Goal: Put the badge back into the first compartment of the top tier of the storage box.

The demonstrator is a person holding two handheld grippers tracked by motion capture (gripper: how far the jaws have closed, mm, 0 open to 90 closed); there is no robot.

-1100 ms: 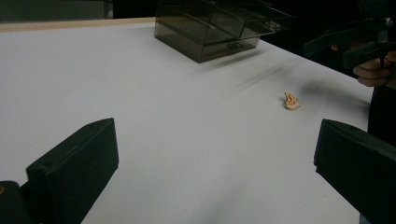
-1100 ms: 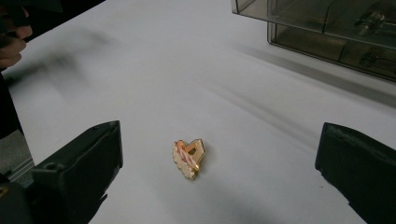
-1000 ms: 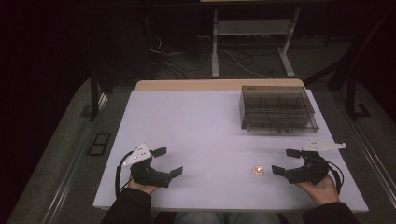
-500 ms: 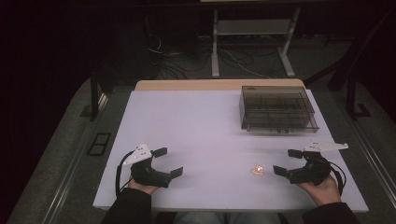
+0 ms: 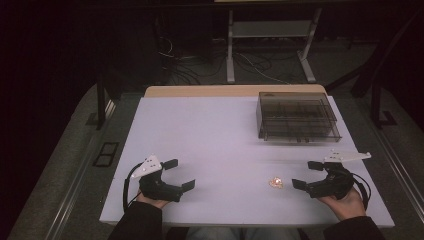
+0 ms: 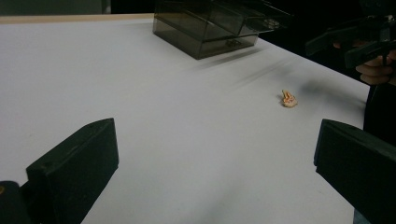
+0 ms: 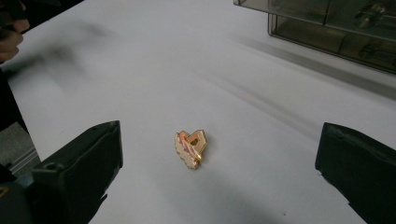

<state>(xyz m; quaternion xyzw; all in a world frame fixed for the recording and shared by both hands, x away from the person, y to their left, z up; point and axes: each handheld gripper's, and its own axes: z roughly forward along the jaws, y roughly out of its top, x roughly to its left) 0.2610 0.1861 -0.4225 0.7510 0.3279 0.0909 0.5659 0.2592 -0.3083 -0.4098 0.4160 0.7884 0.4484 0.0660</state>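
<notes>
A small gold and pink trinket [image 5: 275, 182] lies on the white table [image 5: 220, 140] near its front right. It lies between my right gripper's jaws and a little ahead of them in the right gripper view [image 7: 191, 148]. My right gripper [image 5: 304, 175] stands open just right of it, apart from it. At the front left, my left gripper [image 5: 179, 173] is open with nothing in it. In the left gripper view the trinket [image 6: 289, 99] lies far off at the right, with the right gripper [image 6: 348, 44] beyond it.
A smoky clear plastic box [image 5: 297, 116] with compartments stands at the back right of the table; its lower edge shows in the right gripper view [image 7: 336, 32]. Beyond the table are a metal stand's legs [image 5: 270, 45] and floor cables.
My right gripper has crept slightly left toward the trinket. The left gripper has stayed where it was.
</notes>
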